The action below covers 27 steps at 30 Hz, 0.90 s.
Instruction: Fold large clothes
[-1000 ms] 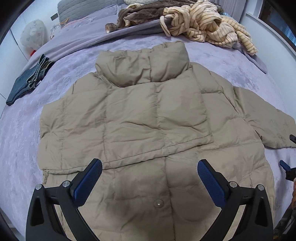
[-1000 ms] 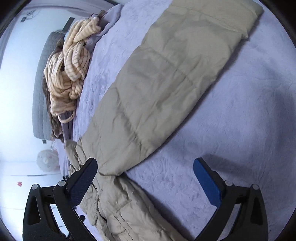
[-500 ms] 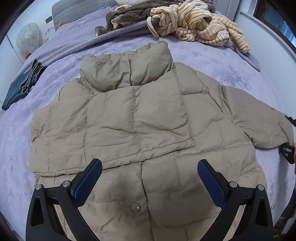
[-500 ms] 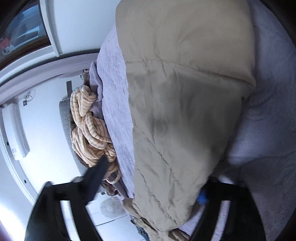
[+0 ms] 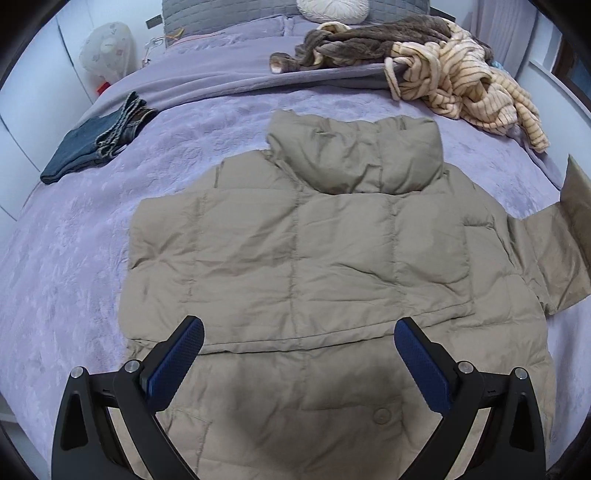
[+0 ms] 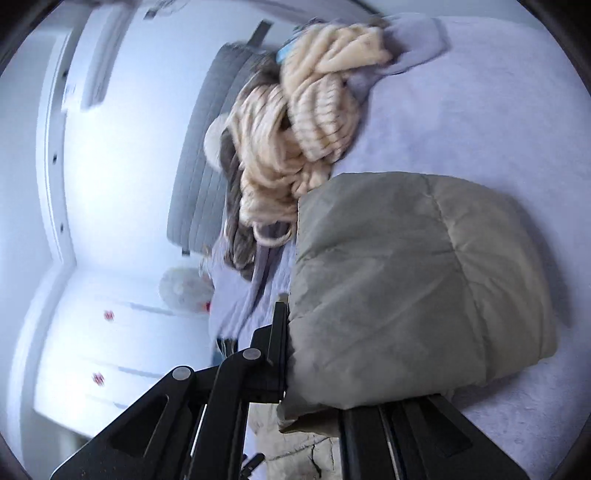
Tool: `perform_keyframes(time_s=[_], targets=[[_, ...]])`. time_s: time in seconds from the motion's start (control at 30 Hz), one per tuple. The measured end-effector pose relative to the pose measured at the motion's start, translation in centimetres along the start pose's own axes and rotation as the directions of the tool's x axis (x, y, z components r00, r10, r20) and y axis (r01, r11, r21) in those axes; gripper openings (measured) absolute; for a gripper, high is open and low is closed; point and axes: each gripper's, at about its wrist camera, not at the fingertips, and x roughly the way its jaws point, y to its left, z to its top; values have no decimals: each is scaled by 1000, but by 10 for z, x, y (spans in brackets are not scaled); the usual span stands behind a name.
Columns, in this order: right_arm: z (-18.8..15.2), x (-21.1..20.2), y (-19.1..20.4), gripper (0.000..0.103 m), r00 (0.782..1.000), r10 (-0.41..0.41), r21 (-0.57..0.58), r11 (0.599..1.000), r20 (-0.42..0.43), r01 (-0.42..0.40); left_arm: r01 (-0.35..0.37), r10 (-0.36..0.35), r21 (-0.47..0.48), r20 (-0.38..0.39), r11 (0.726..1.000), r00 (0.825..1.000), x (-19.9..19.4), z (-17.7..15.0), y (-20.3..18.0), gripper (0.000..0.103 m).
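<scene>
A beige puffer jacket (image 5: 295,258) lies spread flat on the purple bed cover (image 5: 74,240), collar toward the headboard. My left gripper (image 5: 299,343) hovers open over the jacket's lower half, with nothing between its blue pads (image 5: 177,358). At the right edge of the left wrist view, the jacket's sleeve (image 5: 554,243) is raised off the bed. In the right wrist view, my right gripper (image 6: 325,369) is closing and pinches the end of that sleeve (image 6: 406,277), which bulges over the jaws and hides one pad.
Folded jeans (image 5: 96,144) lie at the bed's left side. A cream striped garment (image 5: 461,85) and a brown fuzzy one (image 5: 369,44) are heaped near the grey headboard (image 5: 221,14). White cupboards (image 6: 110,350) stand beside the bed.
My right gripper went from wide open over the sleeve to shut on its end, then rose and rolled with it. The left gripper shifted left and stayed open.
</scene>
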Motion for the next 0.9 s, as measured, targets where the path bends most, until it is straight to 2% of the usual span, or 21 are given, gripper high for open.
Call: perform_keyframes(time_s=[0.1,0.17,0.23,0.3,0.4,0.53,0.57,0.6,0.63,0.67,0.7,0.8,0.9], targets=[[-38,54,62,6,991,-70,-238,970,-111,42,-24,24,-38,4,999,1000,2,-1,25,103],[-75,95,90,6,973,-126,-355,934,-194,50,-42,43,-62,4,997,999,4,-3,41,103],[-114,130,97,7,947,-185,-412,909,-264,63,-56,56,-79,-1,995,998,7,-6,53,103],[-150,159,88,7,915,-240,-435,897,-323,82,-67,66,-96,-13,993,998,13,-11,65,103],[-185,191,62,9,870,-320,-423,894,-375,146,-67,64,-118,-30,991,997,22,-18,74,103],[-202,204,34,12,841,-376,-392,894,-389,218,-50,44,-126,-44,991,998,33,-22,76,103],[-200,207,31,19,839,-379,-388,894,-391,224,-44,38,-125,-45,991,998,35,-21,75,103],[-199,208,30,33,836,-380,-384,895,-395,226,-38,32,-123,-45,992,998,37,-21,73,103],[-200,206,32,43,835,-375,-381,898,-402,220,-28,23,-122,-45,992,999,39,-20,70,103],[-196,206,35,62,836,-367,-377,901,-407,212,-18,13,-121,-45,993,999,41,-18,67,103],[-195,203,40,71,838,-361,-378,903,-409,205,-7,1,-120,-44,993,999,42,-16,64,103],[-185,185,50,72,845,-358,-373,904,-397,207,38,-43,-127,-36,991,998,44,-9,57,103],[-169,156,45,72,879,-333,-292,926,-341,238,85,-90,-141,-26,986,996,47,-1,54,103]])
